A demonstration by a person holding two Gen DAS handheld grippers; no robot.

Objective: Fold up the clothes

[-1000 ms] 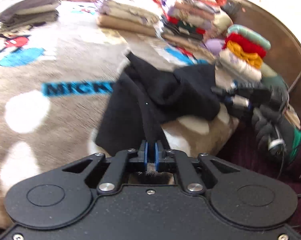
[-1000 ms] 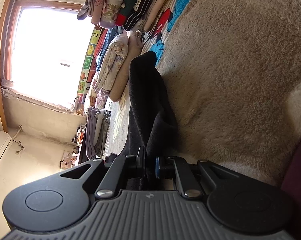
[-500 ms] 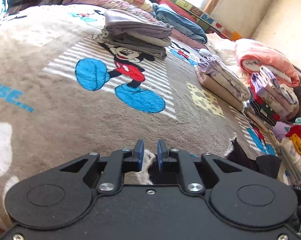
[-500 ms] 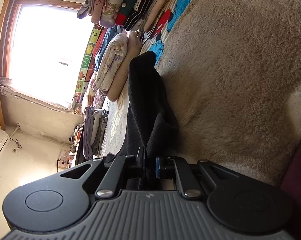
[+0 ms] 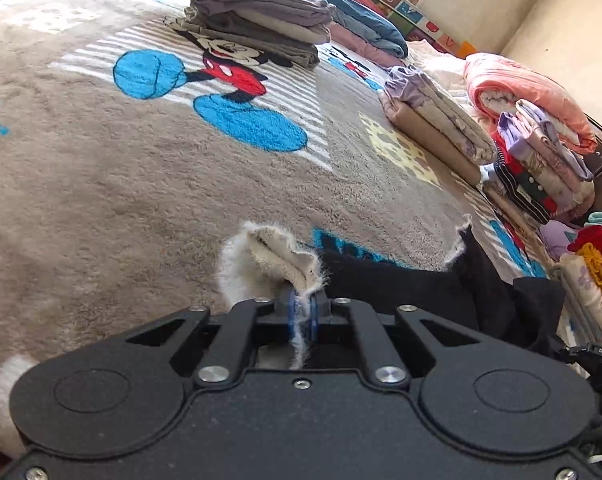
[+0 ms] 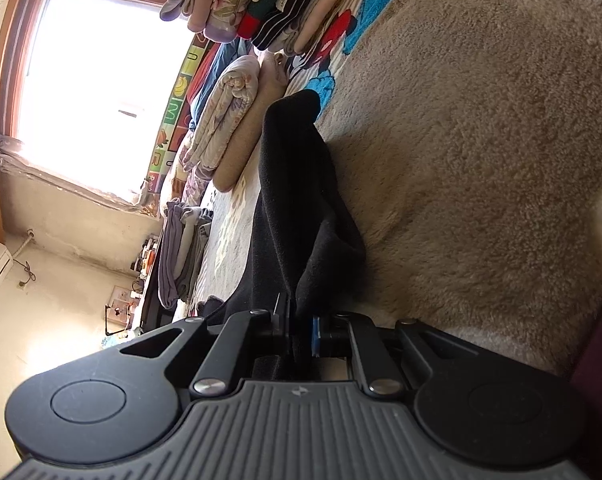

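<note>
On the bed | left claw [image 5: 302, 317] pinches blanket [image 5: 101, 168] edge | right claw [image 6: 301, 330] clamps black garment [image 6: 297, 200]

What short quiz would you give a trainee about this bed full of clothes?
1. True or false: the right gripper is clamped on the black garment.
2. What does the left gripper pinch? A) a red sweater B) pale fuzzy fabric C) nothing
3. Fill in: the folded grey stack partly covers the cartoon mouse's ____.
Key: 1 true; 2 B; 3 head.
</note>
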